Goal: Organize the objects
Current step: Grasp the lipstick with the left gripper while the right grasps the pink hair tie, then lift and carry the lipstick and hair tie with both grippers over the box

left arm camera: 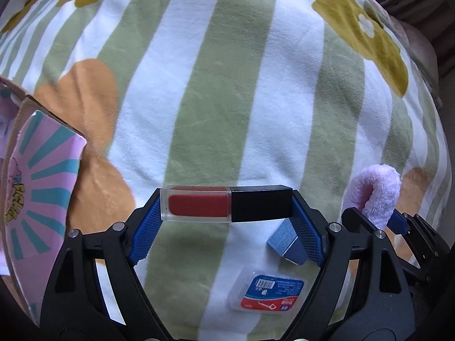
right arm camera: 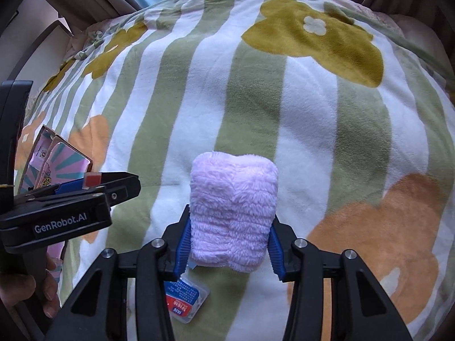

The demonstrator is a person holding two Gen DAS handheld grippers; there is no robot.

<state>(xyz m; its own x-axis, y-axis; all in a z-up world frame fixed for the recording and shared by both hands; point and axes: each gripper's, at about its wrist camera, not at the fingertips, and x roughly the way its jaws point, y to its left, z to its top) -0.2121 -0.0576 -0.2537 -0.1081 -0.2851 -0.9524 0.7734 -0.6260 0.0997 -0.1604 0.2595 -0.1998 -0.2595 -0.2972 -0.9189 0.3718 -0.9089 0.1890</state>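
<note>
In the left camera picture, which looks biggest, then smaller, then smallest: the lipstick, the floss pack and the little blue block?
1. Lipstick, though it sits nearest the camera, which flatters it.
2. Floss pack.
3. Blue block, partly hidden behind a finger.

Striped flowered blanket (left arm camera: 227, 85) (daylit)

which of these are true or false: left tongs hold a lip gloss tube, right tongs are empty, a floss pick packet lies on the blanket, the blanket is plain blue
1. The left tongs hold a lip gloss tube. True.
2. The right tongs are empty. False: they grip a fluffy pink cloth.
3. A floss pick packet lies on the blanket. True.
4. The blanket is plain blue. False: it has green and white stripes with yellow and orange flowers.
</note>
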